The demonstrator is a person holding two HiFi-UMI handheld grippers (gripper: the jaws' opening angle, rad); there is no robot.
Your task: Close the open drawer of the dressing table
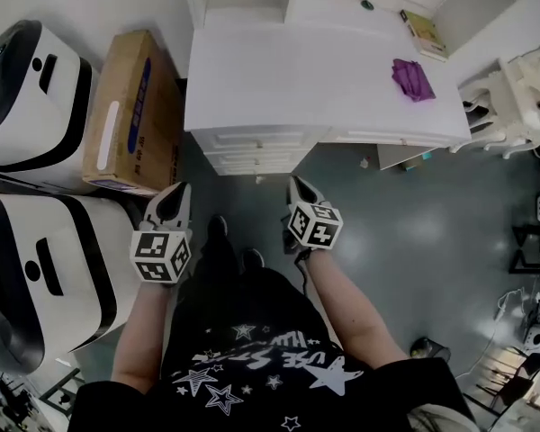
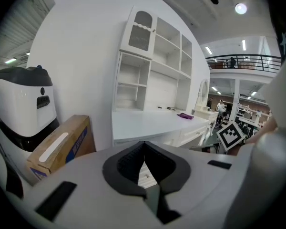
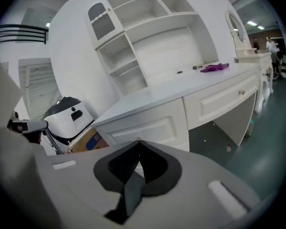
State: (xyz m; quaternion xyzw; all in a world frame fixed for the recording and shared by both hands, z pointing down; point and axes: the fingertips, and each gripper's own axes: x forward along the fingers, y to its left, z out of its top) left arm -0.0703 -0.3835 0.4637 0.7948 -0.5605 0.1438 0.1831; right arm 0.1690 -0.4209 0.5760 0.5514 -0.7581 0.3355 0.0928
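Observation:
The white dressing table [image 1: 315,79] stands ahead of me, with its stack of drawers [image 1: 259,142] under the left part of the top. In the right gripper view the drawer fronts [image 3: 148,128] look flush with the frame, and so does the long drawer with a knob [image 3: 224,99]. My left gripper [image 1: 180,192] and right gripper [image 1: 295,184] hover side by side in front of the drawers, short of them and touching nothing. Both point at the table. The left gripper [image 2: 143,146] is shut and empty, and the right gripper [image 3: 138,143] is shut and empty too.
A purple cloth [image 1: 412,77] and a book [image 1: 423,32] lie on the tabletop. A cardboard box [image 1: 130,111] leans beside the table's left end, next to two white-and-black machines [image 1: 31,97] [image 1: 45,277]. A white ornate chair [image 1: 513,97] stands at the right. My legs are below the grippers.

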